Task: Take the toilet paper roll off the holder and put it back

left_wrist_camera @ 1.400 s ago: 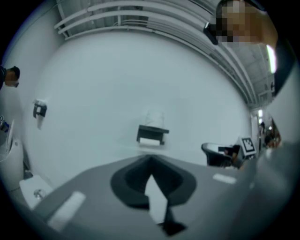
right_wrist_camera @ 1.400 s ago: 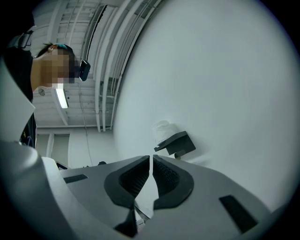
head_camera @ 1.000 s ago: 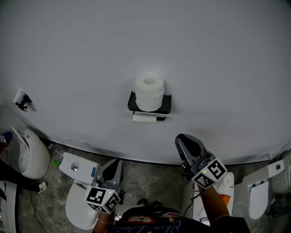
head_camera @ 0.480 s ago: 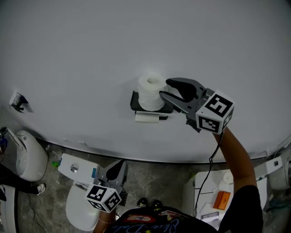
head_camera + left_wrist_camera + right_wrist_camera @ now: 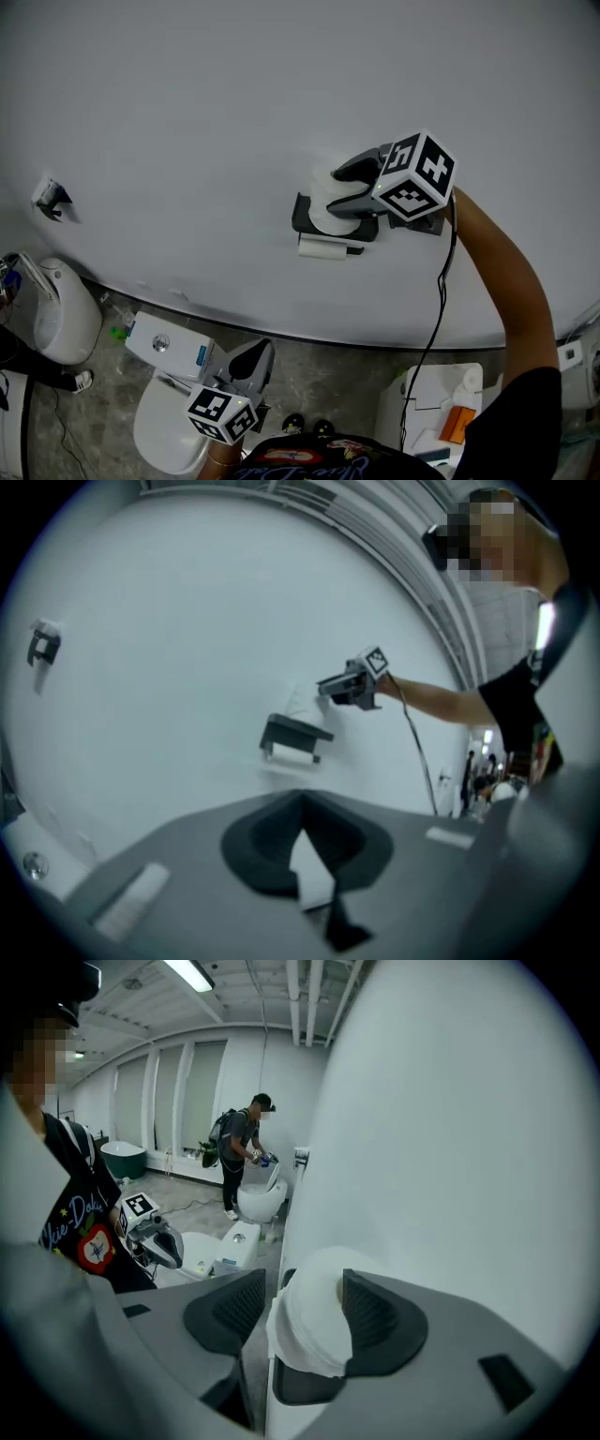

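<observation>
A white toilet paper roll (image 5: 326, 190) stands upright on a black wall holder (image 5: 306, 221), with a second roll (image 5: 322, 247) hanging under the shelf. My right gripper (image 5: 341, 188) is raised to the wall and its jaws are opening, one on each side of the standing roll (image 5: 314, 1321). The right pad (image 5: 375, 1321) is close against the paper; the left pad (image 5: 230, 1309) stands apart from it. My left gripper (image 5: 253, 354) hangs low over the floor with its fingertips together and nothing in them. It looks up at the holder (image 5: 292, 733) from a distance.
The curved white wall (image 5: 281, 84) fills most of the head view. Below it stand a white toilet with its cistern (image 5: 164, 347), another toilet (image 5: 56, 319) at the far left, and white fixtures (image 5: 436, 412) at the right. A small wall fitting (image 5: 52, 200) is at the left. A person (image 5: 242, 1152) stands in the background.
My right gripper rose from low near the floor up to the holder, and its jaws went from shut to spread around the roll. The left gripper stayed low.
</observation>
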Tool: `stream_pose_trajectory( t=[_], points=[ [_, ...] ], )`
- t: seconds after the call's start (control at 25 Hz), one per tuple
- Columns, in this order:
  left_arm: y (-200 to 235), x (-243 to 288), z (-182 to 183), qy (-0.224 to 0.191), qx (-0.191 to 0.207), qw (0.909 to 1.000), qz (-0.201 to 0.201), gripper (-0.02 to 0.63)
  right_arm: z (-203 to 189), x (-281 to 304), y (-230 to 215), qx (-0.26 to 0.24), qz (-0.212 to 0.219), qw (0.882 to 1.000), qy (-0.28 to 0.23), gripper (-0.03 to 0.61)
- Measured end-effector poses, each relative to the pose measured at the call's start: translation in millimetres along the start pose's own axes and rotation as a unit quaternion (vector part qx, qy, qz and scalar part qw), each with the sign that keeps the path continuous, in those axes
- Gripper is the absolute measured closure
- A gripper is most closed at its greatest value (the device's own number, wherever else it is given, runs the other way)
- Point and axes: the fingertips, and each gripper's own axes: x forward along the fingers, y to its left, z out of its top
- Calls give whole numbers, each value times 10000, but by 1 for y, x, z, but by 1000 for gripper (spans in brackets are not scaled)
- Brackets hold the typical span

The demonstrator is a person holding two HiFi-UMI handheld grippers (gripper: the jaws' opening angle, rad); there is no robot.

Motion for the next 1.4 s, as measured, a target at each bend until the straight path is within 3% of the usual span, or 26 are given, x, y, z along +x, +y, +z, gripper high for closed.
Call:
stream_pose_trajectory(
  t=[0.2, 0.44, 0.64, 0.8, 1.0, 1.16, 1.4],
  points=[
    [10, -9, -4, -15, -122, 9999, 120, 615, -10, 10, -13, 123, 54, 9980, 620, 345],
    [15, -15, -7, -30, -219, 9996, 161, 615, -6, 18, -11, 44, 107, 9966, 816, 347],
    [10, -10, -10, -1, -273, 9996, 53, 615, -5, 19, -8, -240, -42, 9980, 589, 348],
    [6, -8, -7, -10, -235, 9997, -11, 615, -6, 8, -7, -175, -210, 9993, 273, 354],
    [2, -3, -1, -37, -141, 9999, -87, 615, -9, -12, -5, 122, -704, 9958, -569, 360],
    [-2, 4, 5, -62, -47, 9998, -176, 615, -14, -37, 4, 648, -1337, 9755, -1620, 360],
    [-11, 17, 16, -126, 115, 9993, -333, 615, -28, -87, 36, 1493, -1752, 9190, -3201, 360]
  ],
)
